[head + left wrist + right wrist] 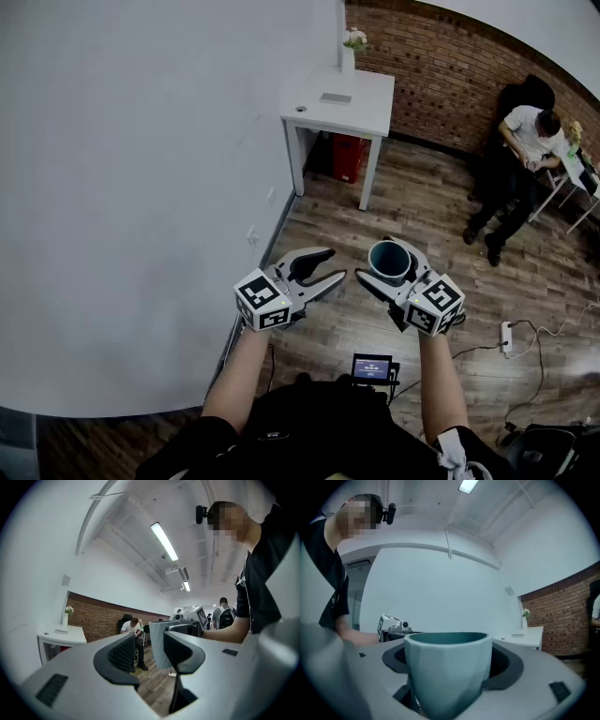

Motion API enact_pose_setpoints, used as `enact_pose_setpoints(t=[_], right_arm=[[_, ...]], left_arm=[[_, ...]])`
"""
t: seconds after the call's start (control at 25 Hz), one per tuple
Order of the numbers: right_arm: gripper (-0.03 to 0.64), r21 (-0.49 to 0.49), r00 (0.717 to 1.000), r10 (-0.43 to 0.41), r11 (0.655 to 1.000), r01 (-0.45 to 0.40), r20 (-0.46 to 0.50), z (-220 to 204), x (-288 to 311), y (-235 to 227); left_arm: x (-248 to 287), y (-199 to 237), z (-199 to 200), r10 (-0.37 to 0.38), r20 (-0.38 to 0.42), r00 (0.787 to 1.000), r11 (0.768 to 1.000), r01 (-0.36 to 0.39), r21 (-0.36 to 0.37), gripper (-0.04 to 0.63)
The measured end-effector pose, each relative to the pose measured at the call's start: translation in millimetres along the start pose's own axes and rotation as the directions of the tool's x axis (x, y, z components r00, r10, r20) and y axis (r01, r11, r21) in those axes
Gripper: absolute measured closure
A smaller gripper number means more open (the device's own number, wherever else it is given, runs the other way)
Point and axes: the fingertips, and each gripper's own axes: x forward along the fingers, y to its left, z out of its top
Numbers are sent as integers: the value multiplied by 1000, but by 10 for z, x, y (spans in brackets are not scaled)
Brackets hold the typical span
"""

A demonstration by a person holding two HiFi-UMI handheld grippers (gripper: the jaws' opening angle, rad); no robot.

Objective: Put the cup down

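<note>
Your right gripper (386,268) is clamped around the body of the teal cup (447,672), upright, mouth up. The cup is in mid-air over the wooden floor (422,206) with nothing under it to set it on. The likely landing spot is the white table (361,112), well ahead by the brick wall. Your left gripper (331,264) is empty, jaws apart. Carry the cup level, lower it until the base sits flat, and only then ease the jaws off.
</note>
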Motion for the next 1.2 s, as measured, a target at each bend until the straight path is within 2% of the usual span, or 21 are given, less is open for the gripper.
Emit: enact_pose_setpoints(t=[0.68,1.2], right_arm=[[206,17,1000,-1,1000,1,15,-66,-9,-69],[206,41,1000,-6,999,5,22,-77,-485,-390]], left_arm=[[16,59,-114,15,-6,1000,1000,-15,-3,405],[444,-241,-103,52,-1,999,998,-52,24,405]])
